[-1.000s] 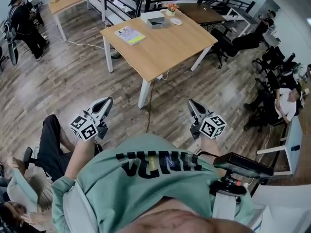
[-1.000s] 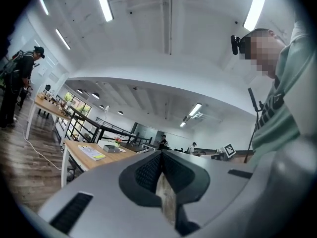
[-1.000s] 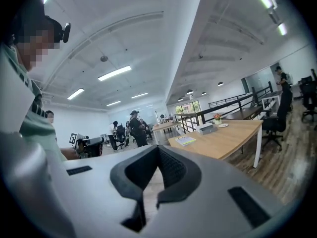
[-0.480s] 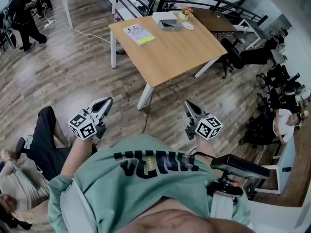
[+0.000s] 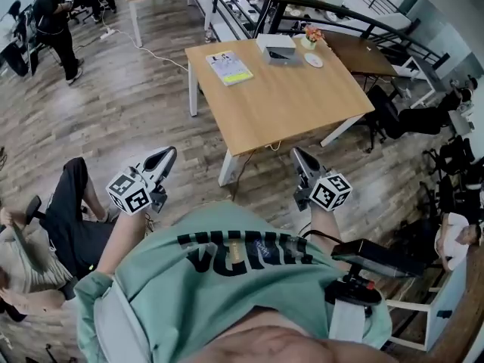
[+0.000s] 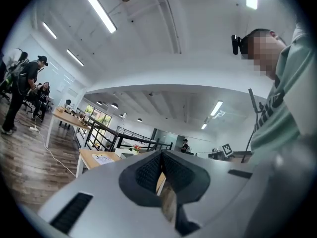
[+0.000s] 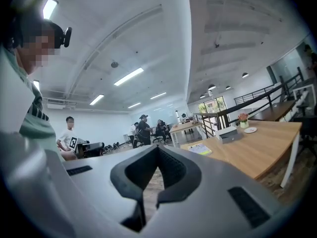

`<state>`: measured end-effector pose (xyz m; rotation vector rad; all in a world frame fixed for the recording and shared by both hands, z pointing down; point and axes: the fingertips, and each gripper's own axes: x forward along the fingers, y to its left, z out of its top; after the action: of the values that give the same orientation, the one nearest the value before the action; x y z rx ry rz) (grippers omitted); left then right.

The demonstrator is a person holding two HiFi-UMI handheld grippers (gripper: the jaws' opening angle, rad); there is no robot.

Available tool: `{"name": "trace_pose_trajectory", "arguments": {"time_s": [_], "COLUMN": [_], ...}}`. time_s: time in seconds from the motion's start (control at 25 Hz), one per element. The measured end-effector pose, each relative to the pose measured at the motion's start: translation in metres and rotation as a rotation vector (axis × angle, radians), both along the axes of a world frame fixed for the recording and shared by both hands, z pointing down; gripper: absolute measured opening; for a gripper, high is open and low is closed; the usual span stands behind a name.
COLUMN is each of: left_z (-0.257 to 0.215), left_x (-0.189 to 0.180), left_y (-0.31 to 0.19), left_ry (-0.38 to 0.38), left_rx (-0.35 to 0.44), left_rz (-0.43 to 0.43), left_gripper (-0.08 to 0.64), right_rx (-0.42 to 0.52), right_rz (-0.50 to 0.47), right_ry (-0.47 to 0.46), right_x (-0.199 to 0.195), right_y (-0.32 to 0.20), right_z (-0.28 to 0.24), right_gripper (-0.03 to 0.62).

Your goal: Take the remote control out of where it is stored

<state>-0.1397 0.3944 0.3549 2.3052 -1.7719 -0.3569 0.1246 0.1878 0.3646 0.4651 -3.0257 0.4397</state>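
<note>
**Both grippers shut and empty, short of the wooden table**

From the head view, I saw the left gripper (image 5: 165,156) held level in front of the person's green shirt (image 5: 242,278). Its jaws were together with nothing between them. Ahead of the jaws, well apart from them, stood a wooden table (image 5: 295,112). A yellow-edged booklet (image 5: 229,66) lay on its far left part. To the right of the booklet sat a grey-and-white box (image 5: 276,48), then a small flower pot (image 5: 310,35) and a white plate (image 5: 314,60). I could not make out the remote control in any view. The right gripper (image 5: 297,155) also had its jaws pressed together and held nothing, with the table ahead and to their right.
</note>
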Motion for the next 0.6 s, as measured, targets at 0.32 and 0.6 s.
{"name": "trace_pose_trajectory", "arguments": {"time_s": [0.32, 0.6], "left_z": [-0.005, -0.006], "left_x": [0.057, 0.077], "left_y": [-0.062, -0.113], "left_ry": [-0.030, -0.073], "left_rx": [-0.027, -0.060], "left_rz": [-0.027, 0.017], "left_gripper": [0.005, 0.005], "right_rx": [-0.058, -0.114], "right_rz": [-0.024, 0.021], "right_ry": [-0.029, -0.052], "right_x": [0.051, 0.079], "right_y": [-0.072, -0.108], "right_z": [0.022, 0.048], "right_gripper": [0.005, 0.005]}}
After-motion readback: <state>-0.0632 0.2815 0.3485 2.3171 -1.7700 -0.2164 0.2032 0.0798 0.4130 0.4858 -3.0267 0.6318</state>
